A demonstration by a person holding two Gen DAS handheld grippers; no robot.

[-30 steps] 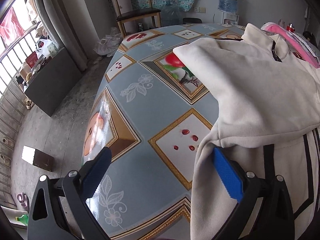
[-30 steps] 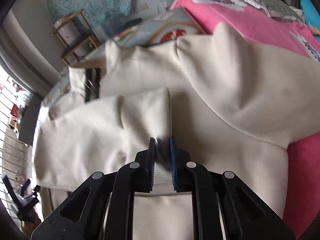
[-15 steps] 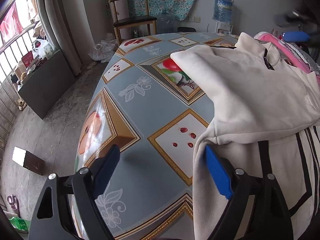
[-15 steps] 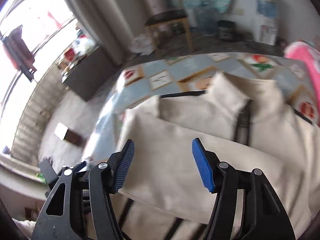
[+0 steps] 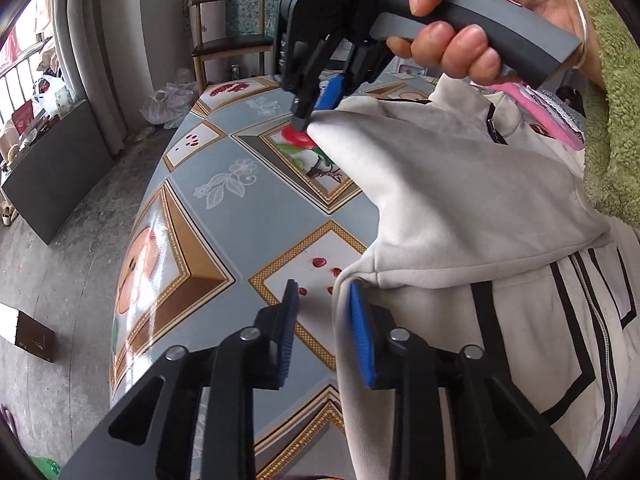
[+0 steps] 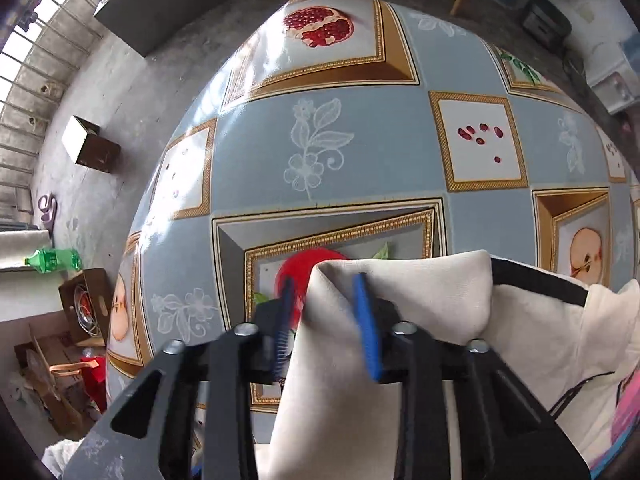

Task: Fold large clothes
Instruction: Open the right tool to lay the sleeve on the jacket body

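Left wrist cam: low and close over the table's [image 5: 224, 216] near edge, facing along it toward the far wall, chair [image 5: 228, 46] in view. Right wrist cam: close above the table [image 6: 360, 152], tilted down, facing its left edge and the floor. Shared: the cream jacket's [image 5: 460, 184] sleeve corner [image 6: 400, 280] and the red-fruit tile [image 5: 296, 136] [image 6: 304, 268].

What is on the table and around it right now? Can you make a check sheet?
Surface: glossy blue fruit-print tablecloth.
Job's things: cream zip-up jacket with black stripes, one sleeve folded across.
Clutter: pink cloth at far edge.
Grippers: left gripper open at the jacket's edge; right gripper open around the sleeve tip.
Cables: nothing seen.
Surroundings: wooden chair, brown cardboard box, green plastic bottle.
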